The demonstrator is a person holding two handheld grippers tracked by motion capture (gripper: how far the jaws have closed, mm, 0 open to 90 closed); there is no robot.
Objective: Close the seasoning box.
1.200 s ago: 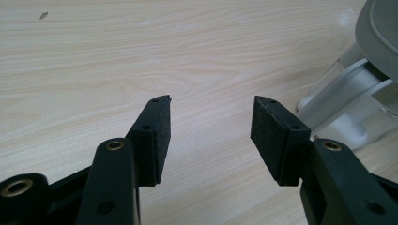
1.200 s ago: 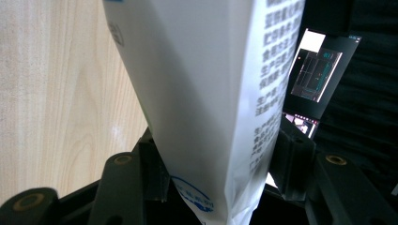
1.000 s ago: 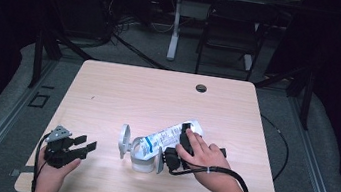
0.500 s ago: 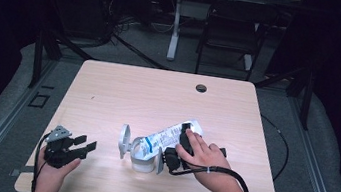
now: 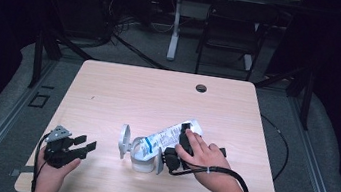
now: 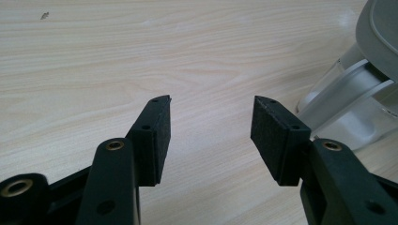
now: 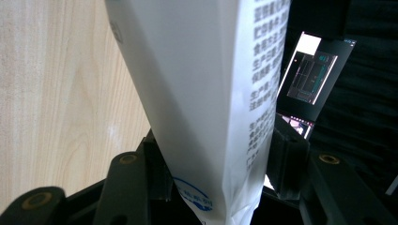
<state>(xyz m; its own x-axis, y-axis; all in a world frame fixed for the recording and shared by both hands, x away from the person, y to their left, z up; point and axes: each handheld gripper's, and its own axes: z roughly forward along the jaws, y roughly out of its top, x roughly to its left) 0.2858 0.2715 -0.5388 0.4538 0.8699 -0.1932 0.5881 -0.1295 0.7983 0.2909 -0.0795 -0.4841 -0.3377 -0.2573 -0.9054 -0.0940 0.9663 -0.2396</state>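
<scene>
Nothing has shifted since a second ago except the right gripper (image 5: 177, 150), whose jaws have just been closing on the white pouch (image 5: 168, 137) tilted over the clear container (image 5: 142, 153) mid-table, while the left gripper (image 5: 84, 145) rests open and empty near the table's (image 5: 124, 89) front-left corner.

Pouch (image 7: 206, 93) top cut by frame edge; jar (image 6: 356, 93) cropped right; pouch print perhaps too small.
</scene>
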